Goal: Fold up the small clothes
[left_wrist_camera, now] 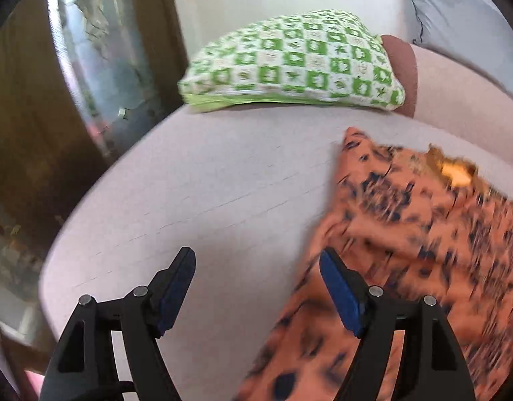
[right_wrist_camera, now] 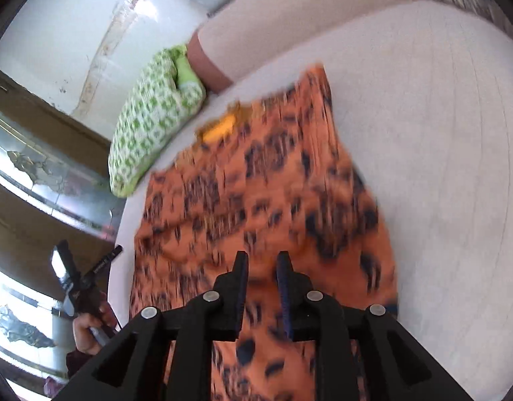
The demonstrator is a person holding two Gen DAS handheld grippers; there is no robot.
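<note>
An orange garment (right_wrist_camera: 256, 173) with dark blotches lies spread on the white bed (right_wrist_camera: 440, 167), with a yellow tag (right_wrist_camera: 219, 130) at its far end. My right gripper (right_wrist_camera: 262, 257) hovers over the garment's near part. Its jaws are a narrow gap apart and nothing shows pinched between them. In the left wrist view the same garment (left_wrist_camera: 423, 234) fills the right side. My left gripper (left_wrist_camera: 256, 257) stands wide open at the garment's left edge. Its right finger (left_wrist_camera: 336, 284) is over the cloth and its left finger (left_wrist_camera: 179, 284) is over bare sheet (left_wrist_camera: 189, 183). Both views are motion-blurred.
A green-and-white checked pillow (left_wrist_camera: 290, 63) lies at the head of the bed against a pink bolster (left_wrist_camera: 403, 67). Wooden glass-paned doors (left_wrist_camera: 89, 67) stand past the bed's left edge. A person's hand (right_wrist_camera: 89, 330) grips a handle there.
</note>
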